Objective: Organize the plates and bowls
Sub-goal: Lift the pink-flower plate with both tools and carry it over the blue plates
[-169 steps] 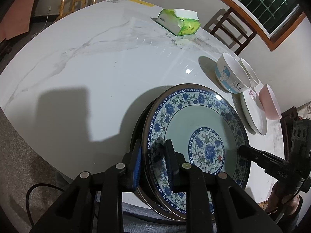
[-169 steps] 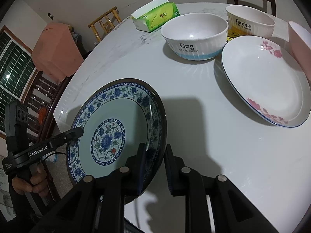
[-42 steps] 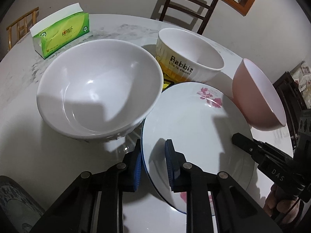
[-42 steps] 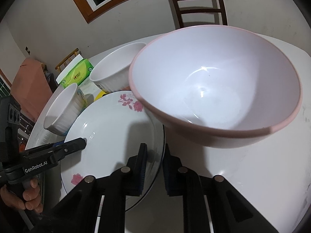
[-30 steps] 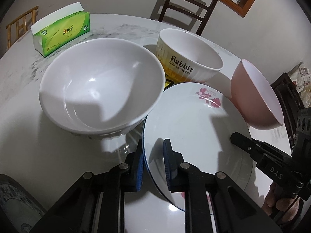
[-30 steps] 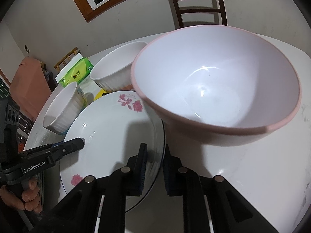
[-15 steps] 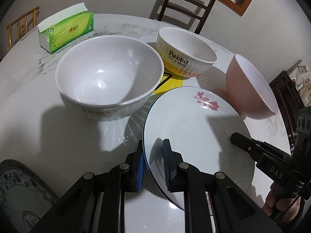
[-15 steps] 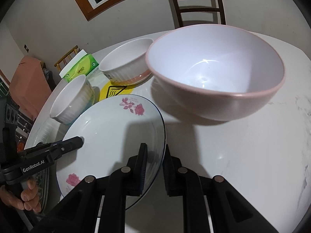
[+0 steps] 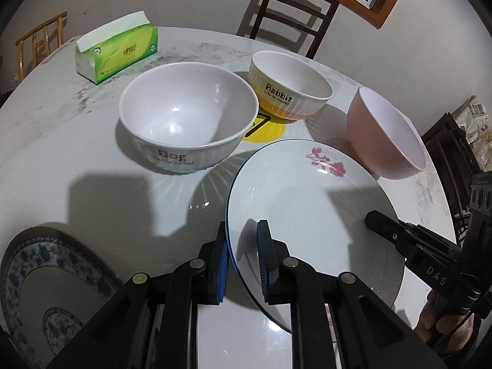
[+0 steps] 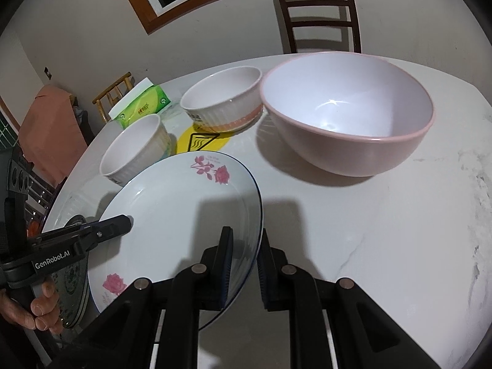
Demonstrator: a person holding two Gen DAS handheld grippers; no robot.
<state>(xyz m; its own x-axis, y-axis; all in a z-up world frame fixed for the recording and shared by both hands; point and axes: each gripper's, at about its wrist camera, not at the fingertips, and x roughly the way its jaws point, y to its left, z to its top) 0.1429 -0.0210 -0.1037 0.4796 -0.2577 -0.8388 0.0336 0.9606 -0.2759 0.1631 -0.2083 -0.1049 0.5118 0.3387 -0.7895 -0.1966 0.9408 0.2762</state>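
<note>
Both grippers grip the white rose-pattern plate and hold it lifted above the table. My left gripper is shut on its left rim. My right gripper is shut on its right rim; it also shows at the right in the left wrist view. The blue-patterned plate lies on the table at lower left. The white "Dog" bowl, the "Rabbit" bowl and the pink bowl stand beyond the held plate.
A green tissue box lies at the back left of the marble table. A yellow sticker lies between the bowls. A dark chair stands behind the table. The table edge runs close at right.
The rose plate has been lifted and drawn back from the bowls toward the blue-patterned plate, which now shows at lower left. Both grippers stay shut on it.
</note>
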